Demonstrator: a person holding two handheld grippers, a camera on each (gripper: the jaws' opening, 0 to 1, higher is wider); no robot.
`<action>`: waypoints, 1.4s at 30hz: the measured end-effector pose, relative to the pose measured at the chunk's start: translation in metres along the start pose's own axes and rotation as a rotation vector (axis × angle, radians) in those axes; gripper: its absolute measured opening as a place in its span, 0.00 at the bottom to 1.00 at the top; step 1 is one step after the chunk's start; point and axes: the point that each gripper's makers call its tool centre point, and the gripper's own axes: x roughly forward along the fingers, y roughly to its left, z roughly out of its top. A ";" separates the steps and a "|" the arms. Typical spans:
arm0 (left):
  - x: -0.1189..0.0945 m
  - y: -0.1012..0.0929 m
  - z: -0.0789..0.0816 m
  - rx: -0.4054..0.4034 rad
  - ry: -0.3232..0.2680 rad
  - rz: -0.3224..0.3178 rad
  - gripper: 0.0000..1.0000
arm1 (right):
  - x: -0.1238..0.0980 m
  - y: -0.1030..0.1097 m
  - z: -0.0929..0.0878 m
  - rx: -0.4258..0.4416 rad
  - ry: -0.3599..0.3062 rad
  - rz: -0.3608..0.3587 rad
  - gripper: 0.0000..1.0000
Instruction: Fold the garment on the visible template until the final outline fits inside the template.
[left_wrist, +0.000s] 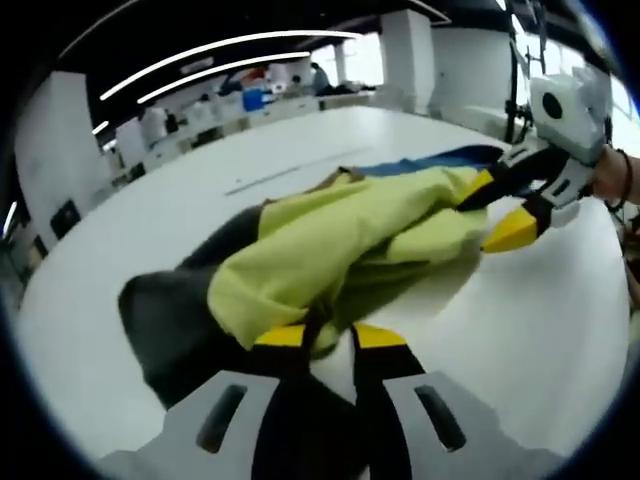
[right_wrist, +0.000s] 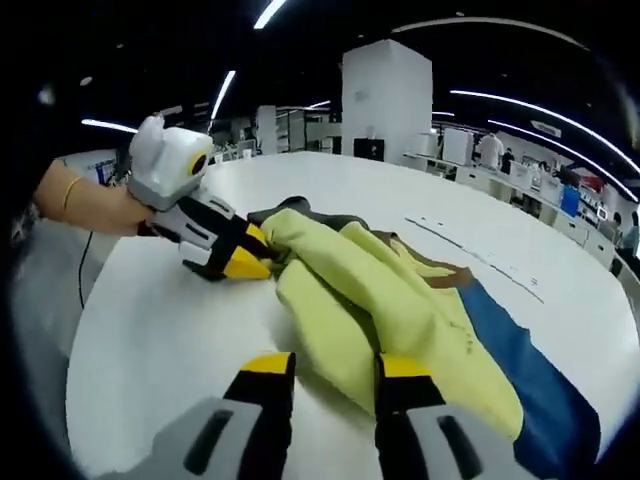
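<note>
**Left gripper view and right gripper view: garment held at both ends on table**

Left gripper view shows a white table (left_wrist: 520, 330) carrying a bunched garment (left_wrist: 340, 250), yellow-green over most of its surface with a dark grey part at the near end. A blue panel (left_wrist: 430, 160) shows at the far end in this view. In the right gripper view the same table (right_wrist: 160, 340) and garment (right_wrist: 390, 300) appear, with the blue panel (right_wrist: 530, 370) lying flat on the near right side. No template outline can be made out under the cloth.

The left claw (left_wrist: 330, 335) has its yellow-tipped jaws set narrow, with the yellow-green hem and dark fabric pinched between them. In the right gripper view this claw (right_wrist: 262, 258) enters from the left, gripping the far edge of the garment, with a hand (right_wrist: 90, 210) behind it.

The right claw (right_wrist: 335, 365) stands with its jaws partly apart, a yellow-green fold running between the tips; whether the pads press the cloth cannot be told there. In the left gripper view this claw (left_wrist: 500, 215) shows jaws astride the garment's edge.
</note>
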 end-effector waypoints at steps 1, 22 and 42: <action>0.000 0.000 0.001 -0.002 0.000 0.001 0.12 | 0.002 0.002 0.001 -0.001 -0.003 0.003 0.26; -0.029 0.005 0.008 -0.037 -0.011 -0.017 0.01 | -0.021 0.002 0.012 -0.030 0.010 0.026 0.00; -0.047 0.042 0.078 0.047 -0.160 -0.042 0.01 | -0.038 -0.065 0.055 0.187 -0.186 -0.122 0.00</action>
